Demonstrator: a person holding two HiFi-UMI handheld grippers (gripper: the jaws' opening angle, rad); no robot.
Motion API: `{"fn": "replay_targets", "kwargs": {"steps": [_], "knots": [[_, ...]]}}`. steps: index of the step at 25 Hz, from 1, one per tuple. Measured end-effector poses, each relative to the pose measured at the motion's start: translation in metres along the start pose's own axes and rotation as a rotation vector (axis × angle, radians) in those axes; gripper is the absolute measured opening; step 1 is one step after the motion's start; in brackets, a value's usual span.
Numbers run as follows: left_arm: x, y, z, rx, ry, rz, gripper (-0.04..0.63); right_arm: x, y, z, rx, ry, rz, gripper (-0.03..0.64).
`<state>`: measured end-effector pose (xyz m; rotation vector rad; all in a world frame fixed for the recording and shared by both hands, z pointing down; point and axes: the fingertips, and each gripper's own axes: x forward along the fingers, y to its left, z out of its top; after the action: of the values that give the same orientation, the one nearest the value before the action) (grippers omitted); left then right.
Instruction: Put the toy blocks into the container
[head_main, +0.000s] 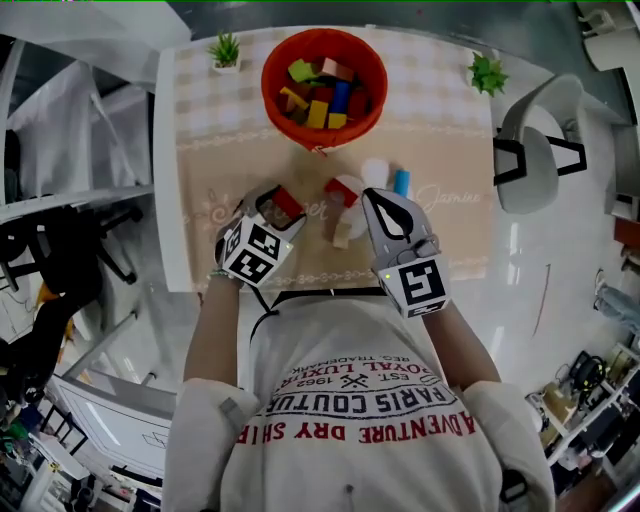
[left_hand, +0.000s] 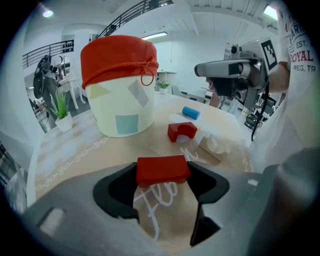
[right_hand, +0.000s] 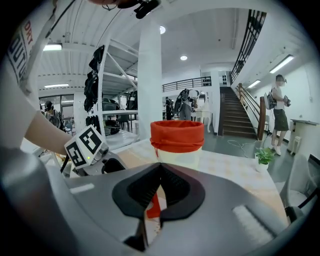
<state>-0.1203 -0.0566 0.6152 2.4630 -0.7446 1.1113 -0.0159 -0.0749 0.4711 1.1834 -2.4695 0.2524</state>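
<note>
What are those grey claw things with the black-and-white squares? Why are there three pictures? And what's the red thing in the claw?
There is no robot here. A person holds a hand-held gripper in each hand, like big tongs, and the cubes with squares are part of them. One picture comes from a camera on the person's head, looking down at the table. The other two come from small cameras riding on each gripper. The left hand-held gripper is pinching a red block. The right hand-held gripper is closed and empty. A red arch block, a blue cylinder and some pale blocks lie on the table. Behind them stands the red-rimmed container, which already has colourful blocks inside.
</note>
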Motion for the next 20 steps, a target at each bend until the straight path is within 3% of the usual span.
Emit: {"fn": "replay_targets", "kwargs": {"steps": [11, 20], "knots": [[-0.076, 0.018, 0.092, 0.125, -0.208, 0.116, 0.318, -0.013, -0.004, 0.039, -0.037, -0.070, -0.041, 0.000], [-0.126, 0.034, 0.169, 0.106, -0.421, 0.169, 0.318, -0.021, -0.022, 0.074, -0.038, -0.141, -0.098, 0.000]]}}
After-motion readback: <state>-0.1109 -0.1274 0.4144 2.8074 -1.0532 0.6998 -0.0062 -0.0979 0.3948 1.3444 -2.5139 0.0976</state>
